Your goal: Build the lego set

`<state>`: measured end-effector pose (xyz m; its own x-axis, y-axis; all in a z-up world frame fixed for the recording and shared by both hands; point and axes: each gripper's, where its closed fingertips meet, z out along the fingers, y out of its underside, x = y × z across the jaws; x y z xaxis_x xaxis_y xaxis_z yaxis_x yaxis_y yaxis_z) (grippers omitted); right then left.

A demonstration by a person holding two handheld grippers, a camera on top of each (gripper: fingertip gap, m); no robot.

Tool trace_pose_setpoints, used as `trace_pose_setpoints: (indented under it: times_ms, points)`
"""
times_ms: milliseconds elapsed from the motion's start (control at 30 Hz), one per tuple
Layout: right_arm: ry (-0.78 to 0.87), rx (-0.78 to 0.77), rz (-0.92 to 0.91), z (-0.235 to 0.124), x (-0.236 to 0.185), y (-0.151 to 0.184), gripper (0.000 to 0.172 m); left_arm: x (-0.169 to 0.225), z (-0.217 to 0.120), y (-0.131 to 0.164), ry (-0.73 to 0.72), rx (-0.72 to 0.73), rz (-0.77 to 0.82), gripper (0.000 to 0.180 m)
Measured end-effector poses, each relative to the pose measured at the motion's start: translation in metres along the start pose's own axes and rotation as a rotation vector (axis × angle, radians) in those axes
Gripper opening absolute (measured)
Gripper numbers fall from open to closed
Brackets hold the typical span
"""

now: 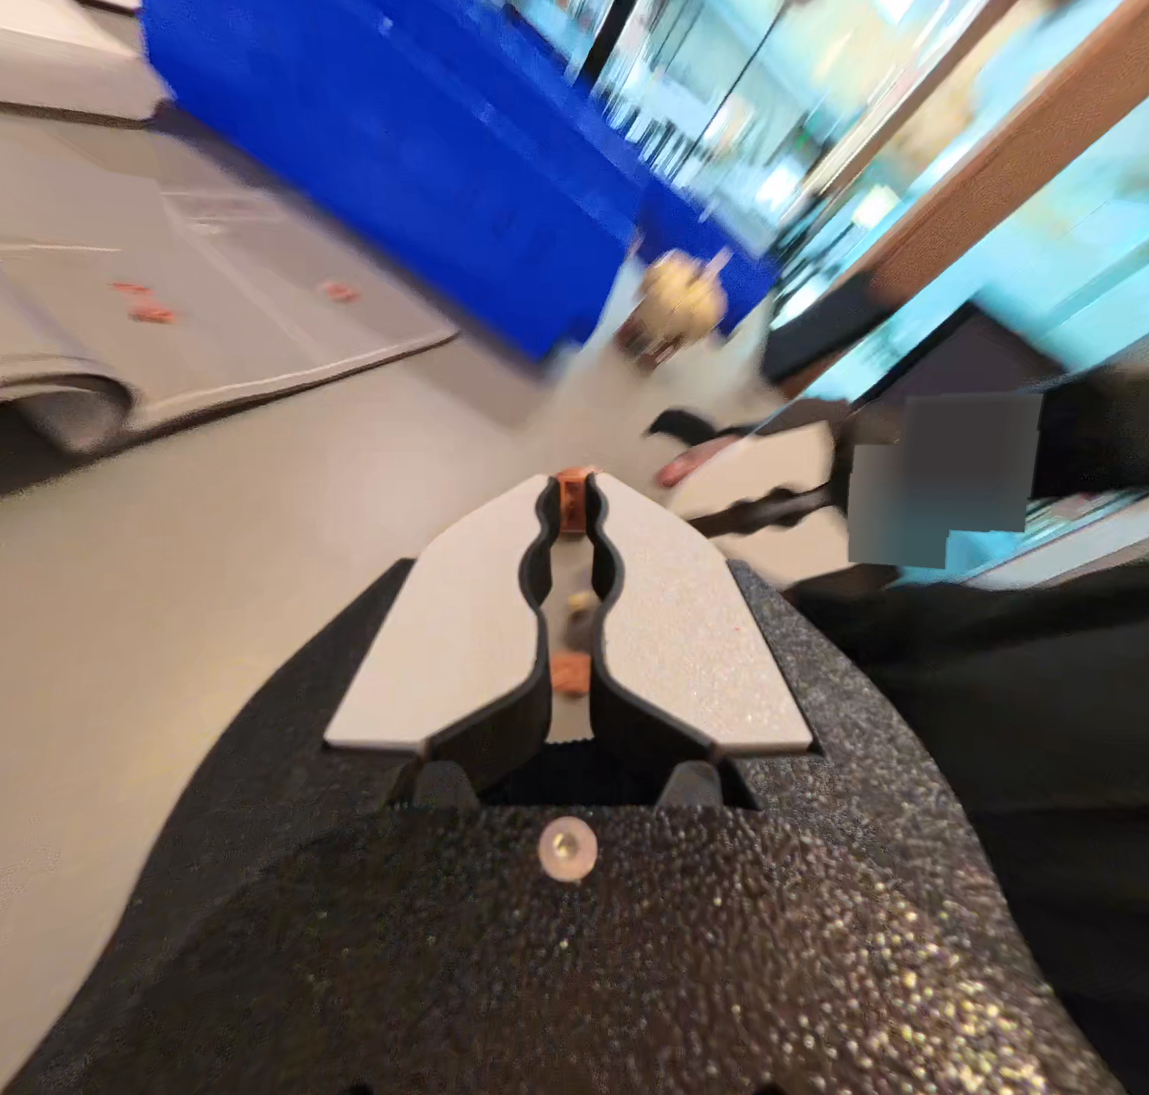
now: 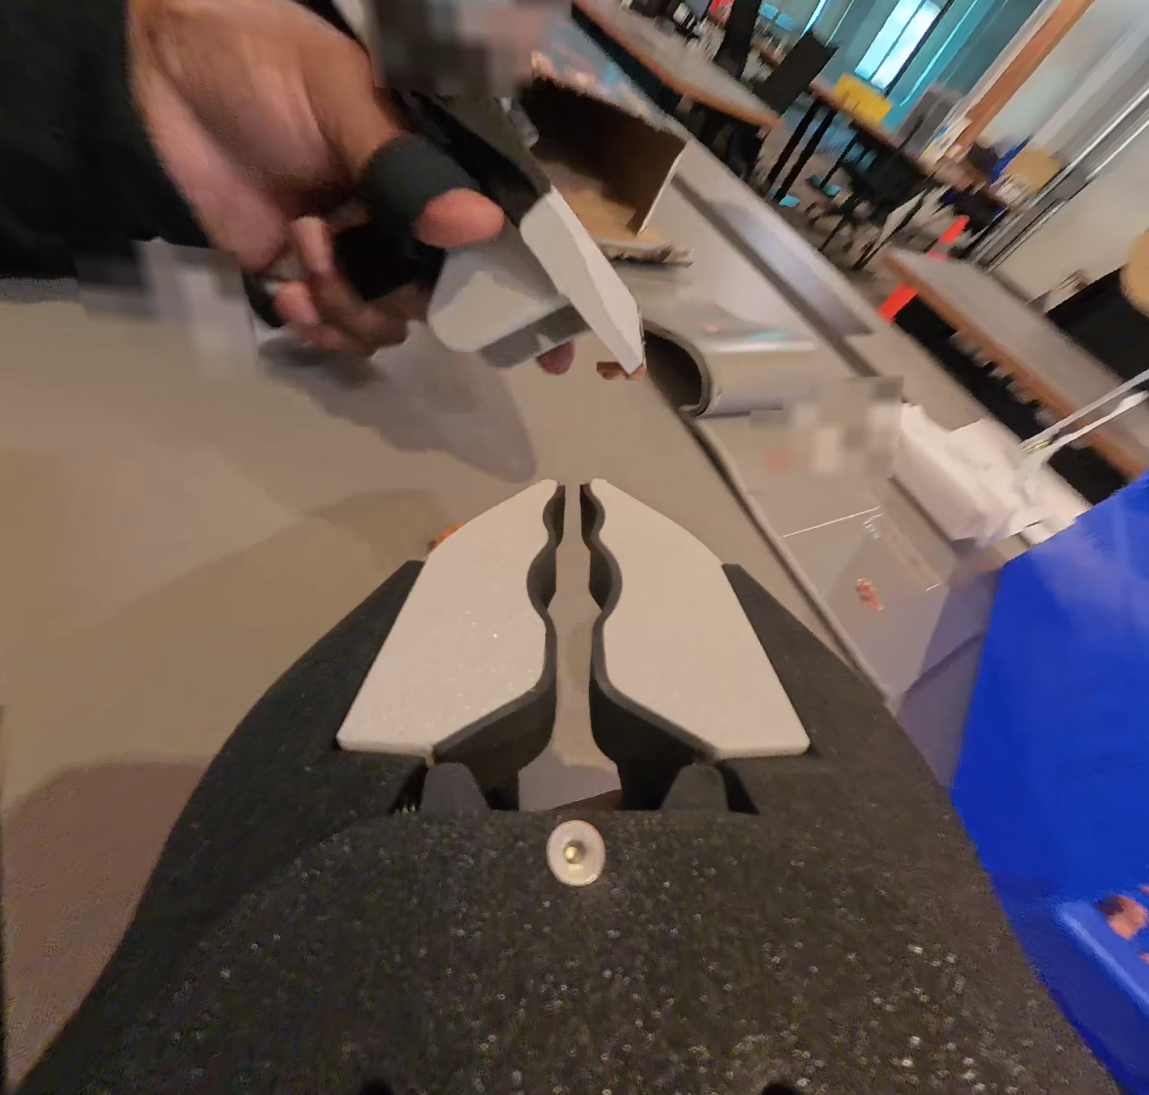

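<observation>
Left gripper [image 1: 573, 486] pinching (right [image 2: 572, 488] bare)

Grey table [image 2: 186, 505] bears a curled mat [image 1: 217, 294].

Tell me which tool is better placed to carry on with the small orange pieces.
Left, I'd judge. The left tool already pinches a small orange-brown block between its tips, above the grey tabletop. The right tool has nothing between its nearly closed tips.

small piece [image 1: 572, 501] between left hand-held gripper [image 1: 572, 487] fingertips
</observation>
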<state>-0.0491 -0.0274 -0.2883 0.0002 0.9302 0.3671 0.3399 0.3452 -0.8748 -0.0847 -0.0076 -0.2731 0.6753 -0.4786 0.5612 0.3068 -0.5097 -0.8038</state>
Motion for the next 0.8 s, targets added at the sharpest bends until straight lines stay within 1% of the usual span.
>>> trace_pose_setpoints:
  times_ms: [33, 100, 167, 200, 400, 533, 667, 733, 800]
  points:
    - [0.039, 0.025, -0.036, -0.002, 0.004, -0.004, 0.006, 0.012, 0.002, -0.004, 0.066, 0.077, -0.085, 0.007]
    - [0.111, 0.075, -0.1, -0.007, 0.011, -0.013, 0.009, 0.024, 0.006, -0.002, 0.154, 0.169, -0.212, 0.007]
    - [0.142, 0.121, -0.149, -0.013, 0.013, -0.019, 0.012, 0.033, 0.007, -0.003, 0.235, 0.238, -0.316, 0.007]
    - [0.136, 0.131, -0.173, -0.014, 0.011, -0.02, 0.014, 0.036, 0.004, -0.006, 0.265, 0.273, -0.336, 0.007]
    - [0.166, 0.129, -0.238, -0.009, 0.005, -0.023, 0.019, 0.041, 0.003, -0.01, 0.309, 0.369, -0.403, 0.007]
    - [0.259, 0.121, -0.246, -0.005, 0.011, -0.029, 0.024, 0.045, 0.007, -0.012, 0.337, 0.434, -0.446, 0.007]
    - [0.334, 0.113, -0.238, -0.004, 0.018, -0.031, 0.026, 0.051, 0.012, -0.01, 0.345, 0.429, -0.431, 0.007]
    - [0.357, 0.114, -0.233, -0.005, 0.022, -0.032, 0.024, 0.052, 0.011, -0.009, 0.341, 0.428, -0.417, 0.007]
    - [0.362, 0.15, -0.221, -0.009, 0.023, -0.036, 0.02, 0.054, 0.01, -0.009, 0.342, 0.433, -0.404, 0.007]
